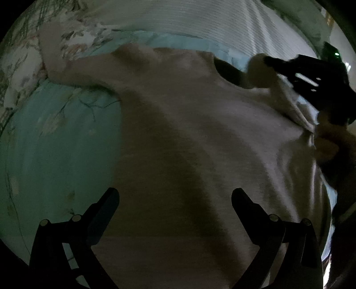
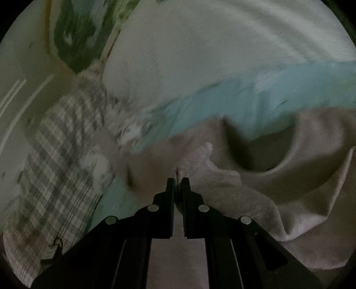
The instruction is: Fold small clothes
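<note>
Shirt [image 1: 189,137], pale pinkish-beige, lies spread on a bed with a teal floral sheet [image 1: 55,137]; its neck opening faces the far side and one sleeve reaches out to the left over a flowered pillow [image 1: 26,66]. The light is dim, and a broad shadow runs down the cloth, so its lower hem cannot be made out.

Left tongs [image 1: 175,195] hang over the shirt's lower part with jaws wide apart and nothing between them; whether the tips touch the cloth is unclear.

Right tongs [image 2: 178,180] are closed to a thin slit on a bunched bit of shirt edge [image 2: 195,155], just beside the neck opening [image 2: 255,151], and the cloth rises in folds around the pinch. In the left view these tongs are only a dark, blurred shape at the right edge, with the person's hand [image 1: 333,142] partly cut off below.

Beyond the shirt lies a white ribbed blanket [image 1: 178,20]. In the right view a plaid cloth [image 2: 55,155] at the left is smeared by motion, and the background above it is too blurred to read.
</note>
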`<act>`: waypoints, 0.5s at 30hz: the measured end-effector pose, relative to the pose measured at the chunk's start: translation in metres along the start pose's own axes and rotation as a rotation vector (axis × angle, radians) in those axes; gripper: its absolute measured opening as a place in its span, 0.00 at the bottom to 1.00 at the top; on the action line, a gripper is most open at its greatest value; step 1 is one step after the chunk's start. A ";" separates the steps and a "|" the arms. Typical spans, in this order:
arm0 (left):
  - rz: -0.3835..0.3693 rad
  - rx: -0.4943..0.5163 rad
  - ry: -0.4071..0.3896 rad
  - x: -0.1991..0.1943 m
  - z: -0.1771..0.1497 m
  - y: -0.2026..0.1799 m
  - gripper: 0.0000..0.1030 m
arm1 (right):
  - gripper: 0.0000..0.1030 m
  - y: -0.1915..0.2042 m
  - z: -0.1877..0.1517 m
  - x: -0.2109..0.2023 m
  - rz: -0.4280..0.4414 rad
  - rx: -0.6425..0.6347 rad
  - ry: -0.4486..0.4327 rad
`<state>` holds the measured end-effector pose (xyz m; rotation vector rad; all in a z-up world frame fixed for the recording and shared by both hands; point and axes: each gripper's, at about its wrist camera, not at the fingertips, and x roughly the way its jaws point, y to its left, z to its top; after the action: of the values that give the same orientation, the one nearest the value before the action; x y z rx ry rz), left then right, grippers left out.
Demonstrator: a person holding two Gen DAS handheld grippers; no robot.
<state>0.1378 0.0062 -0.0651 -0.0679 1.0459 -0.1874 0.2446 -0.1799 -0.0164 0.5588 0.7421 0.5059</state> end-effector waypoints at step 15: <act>-0.105 -0.044 -0.040 0.010 0.027 0.029 0.98 | 0.33 0.009 -0.029 0.072 0.094 0.035 0.143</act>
<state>0.1698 0.0321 -0.0638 -0.1660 1.0073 -0.2577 0.2663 -0.1217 -0.0632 0.5968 0.8652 0.6260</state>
